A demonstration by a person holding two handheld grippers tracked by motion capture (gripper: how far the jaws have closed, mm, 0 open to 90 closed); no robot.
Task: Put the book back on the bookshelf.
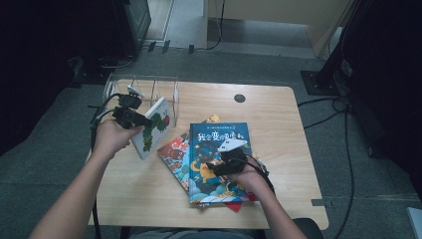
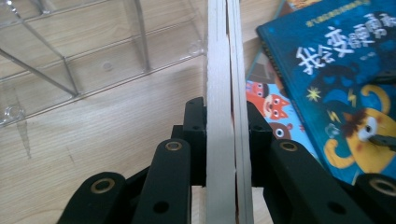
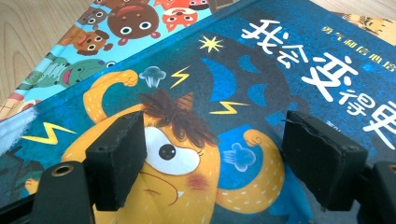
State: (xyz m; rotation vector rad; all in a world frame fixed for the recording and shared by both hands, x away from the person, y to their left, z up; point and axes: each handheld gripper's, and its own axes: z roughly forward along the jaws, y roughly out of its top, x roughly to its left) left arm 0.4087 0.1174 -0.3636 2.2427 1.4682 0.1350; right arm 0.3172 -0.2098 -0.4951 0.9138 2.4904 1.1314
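Observation:
My left gripper (image 1: 142,121) is shut on a white picture book (image 1: 153,128) with a green caterpillar cover, held tilted above the table's left side. In the left gripper view the white picture book's edge (image 2: 219,93) runs upright between the black jaws of that gripper (image 2: 226,140). A blue book (image 1: 219,159) with a yellow monster tops a stack at the table's middle. My right gripper (image 1: 224,164) rests open on its cover; in the right gripper view its pads (image 3: 116,156) stand wide apart over the blue book's monster face (image 3: 177,154).
A clear plastic rack (image 1: 142,89) with dividers stands at the table's back left, just beyond the held book. An animal-cover book (image 1: 174,152) lies under the blue one, with others beneath. Cables trail on the grey floor at right.

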